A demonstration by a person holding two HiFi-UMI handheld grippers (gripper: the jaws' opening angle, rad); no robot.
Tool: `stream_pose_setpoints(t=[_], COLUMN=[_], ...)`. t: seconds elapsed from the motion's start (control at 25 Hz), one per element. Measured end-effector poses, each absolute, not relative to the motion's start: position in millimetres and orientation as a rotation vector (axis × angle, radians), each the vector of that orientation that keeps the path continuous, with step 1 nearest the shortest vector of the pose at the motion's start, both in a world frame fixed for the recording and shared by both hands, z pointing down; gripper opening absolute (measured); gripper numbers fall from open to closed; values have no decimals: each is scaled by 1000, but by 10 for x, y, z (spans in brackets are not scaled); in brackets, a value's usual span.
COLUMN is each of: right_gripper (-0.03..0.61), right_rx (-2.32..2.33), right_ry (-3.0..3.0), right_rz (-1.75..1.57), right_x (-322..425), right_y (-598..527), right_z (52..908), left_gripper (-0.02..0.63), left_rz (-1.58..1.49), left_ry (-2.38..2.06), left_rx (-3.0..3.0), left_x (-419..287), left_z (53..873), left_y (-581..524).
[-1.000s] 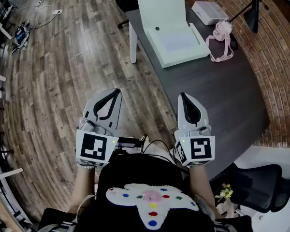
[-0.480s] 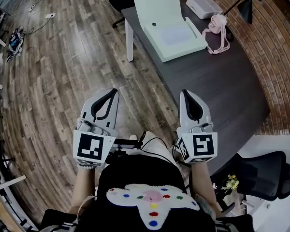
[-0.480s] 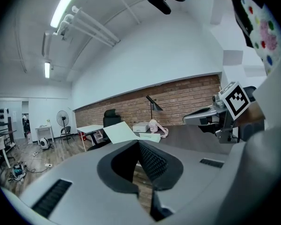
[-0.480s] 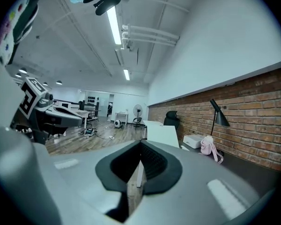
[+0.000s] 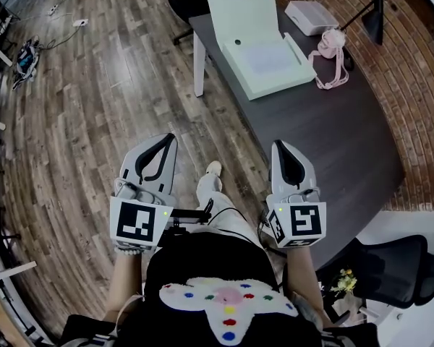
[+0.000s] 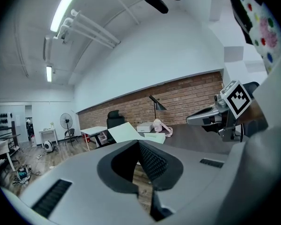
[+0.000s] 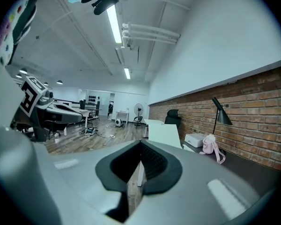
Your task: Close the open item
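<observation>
1. Head view: I have both grippers low in the frame, side by side and pointing up the picture.
   - The left gripper (image 5: 168, 139) sits lower left of centre over the wooden floor (image 5: 94, 107).
   - The right gripper (image 5: 278, 146) sits lower right of centre, by the edge of the dark tabletop (image 5: 325, 129).
   - The white box (image 5: 264, 60) lies at the top middle of the frame, on the far part of the tabletop. Its lid stands up, open. It is well apart from both grippers and closer to the right one's side.
   - A pink bag (image 5: 333, 49) sits just right of the box, and a black lamp (image 5: 376, 13) stands at the upper right.

2. Left gripper view: the left gripper (image 6: 139, 144) is fully closed, its ribbed pads meeting at the centre of the frame with nothing between them.
   - The white box (image 6: 126, 131) shows small, just above the jaw tips in the middle of the picture, with its lid tilted up. It is far off, and nothing touches it.
   - The right gripper (image 6: 191, 121) shows at the middle right of the frame.

3. Right gripper view: the right gripper (image 7: 140, 146) is also closed and empty, the pads pressed together at centre.
   - The white box (image 7: 165, 135) stands just above and right of the jaw tips with its lid raised, well away.
   - The pink bag (image 7: 208, 145) and the lamp (image 7: 221, 111) are further right, against the brick wall (image 7: 253, 107).
   - The left gripper (image 7: 78, 118) shows at the left edge of the frame.
</observation>
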State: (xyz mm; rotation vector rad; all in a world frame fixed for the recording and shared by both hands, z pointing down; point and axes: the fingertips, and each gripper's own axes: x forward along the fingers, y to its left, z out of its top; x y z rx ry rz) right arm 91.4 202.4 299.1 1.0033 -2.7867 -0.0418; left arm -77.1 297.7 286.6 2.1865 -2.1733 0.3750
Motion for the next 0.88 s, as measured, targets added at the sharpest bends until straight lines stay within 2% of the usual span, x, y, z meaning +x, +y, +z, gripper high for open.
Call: stream_pose_setpoints(t=[0.88], right_gripper=[9], right_rx=[1017], right_ry=[-2754], right_rz=[39], right_x=[265], right_y=[239], right_z=[3187], left_gripper=[3], left_rz=[352], left_ry=[-2126], left_rx=[2212], left_x=[-1349], left_z=[2903], left_y=[1169])
